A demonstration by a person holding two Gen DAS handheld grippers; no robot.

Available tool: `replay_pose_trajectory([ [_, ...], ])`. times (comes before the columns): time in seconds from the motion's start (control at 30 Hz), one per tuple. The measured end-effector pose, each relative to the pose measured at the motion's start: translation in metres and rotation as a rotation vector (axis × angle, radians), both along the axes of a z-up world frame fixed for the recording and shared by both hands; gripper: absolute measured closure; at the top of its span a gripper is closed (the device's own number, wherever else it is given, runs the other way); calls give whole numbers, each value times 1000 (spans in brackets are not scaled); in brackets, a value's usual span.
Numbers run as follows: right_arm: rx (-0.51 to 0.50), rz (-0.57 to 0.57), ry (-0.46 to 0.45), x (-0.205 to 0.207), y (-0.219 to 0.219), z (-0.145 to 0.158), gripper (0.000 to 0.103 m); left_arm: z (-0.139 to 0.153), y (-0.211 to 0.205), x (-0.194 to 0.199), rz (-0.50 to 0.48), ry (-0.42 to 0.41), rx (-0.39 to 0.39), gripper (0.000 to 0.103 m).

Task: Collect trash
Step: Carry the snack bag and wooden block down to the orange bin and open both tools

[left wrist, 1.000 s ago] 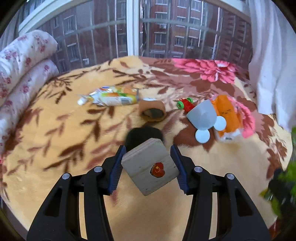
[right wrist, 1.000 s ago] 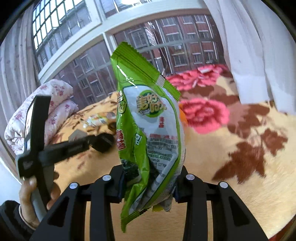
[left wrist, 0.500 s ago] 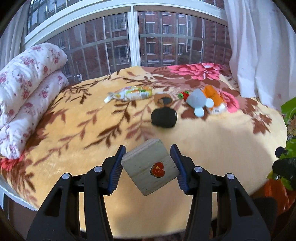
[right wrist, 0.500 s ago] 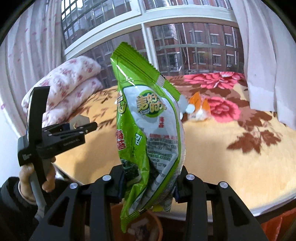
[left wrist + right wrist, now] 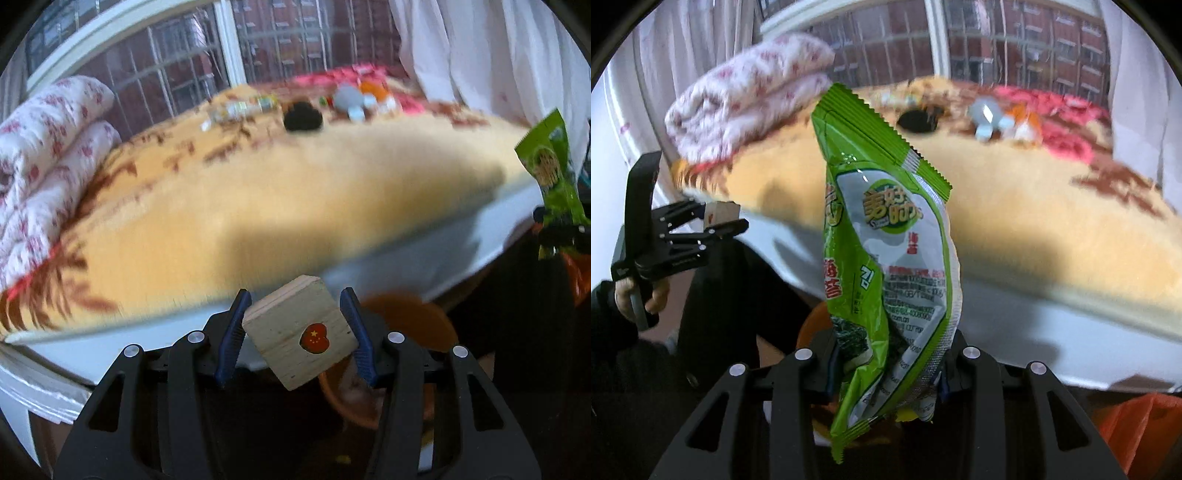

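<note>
You had the left gripper clamped on a wooden block with a red heart sticker, and the right gripper clenched on a green seaweed snack bag, both held off the near edge of the bed. An orange bin sat below and just past the block; neither item was in it yet. On the far side of the blanket a wrapper, a black object and a grey-and-orange cluster were uncollected. The room between the bed edge and the bin looked tight but unobstructed; the two grippers were well apart.
</note>
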State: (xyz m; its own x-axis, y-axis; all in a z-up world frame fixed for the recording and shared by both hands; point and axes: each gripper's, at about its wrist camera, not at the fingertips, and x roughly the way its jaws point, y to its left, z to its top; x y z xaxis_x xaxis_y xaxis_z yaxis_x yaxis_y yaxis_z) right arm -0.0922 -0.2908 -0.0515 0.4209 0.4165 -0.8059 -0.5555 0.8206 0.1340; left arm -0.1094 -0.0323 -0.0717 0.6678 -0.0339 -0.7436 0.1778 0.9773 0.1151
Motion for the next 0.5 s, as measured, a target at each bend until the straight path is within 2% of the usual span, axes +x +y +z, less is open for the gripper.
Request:
replay_pose_trajectory([
  [0.2, -158, 95, 107, -10, 25, -59, 65, -59, -13, -4, -74, 170, 35, 54],
  [0.3, -181, 134, 177, -3, 40, -89, 65, -90, -28, 4, -139, 250, 63, 54],
  [0.4, -200, 155, 242, 7, 51, -118, 65, -116, -36, 17, -162, 321, 93, 54],
  [0.5, -211, 175, 299, 18, 58, -141, 65, -140, -41, 33, -170, 403, 90, 54],
])
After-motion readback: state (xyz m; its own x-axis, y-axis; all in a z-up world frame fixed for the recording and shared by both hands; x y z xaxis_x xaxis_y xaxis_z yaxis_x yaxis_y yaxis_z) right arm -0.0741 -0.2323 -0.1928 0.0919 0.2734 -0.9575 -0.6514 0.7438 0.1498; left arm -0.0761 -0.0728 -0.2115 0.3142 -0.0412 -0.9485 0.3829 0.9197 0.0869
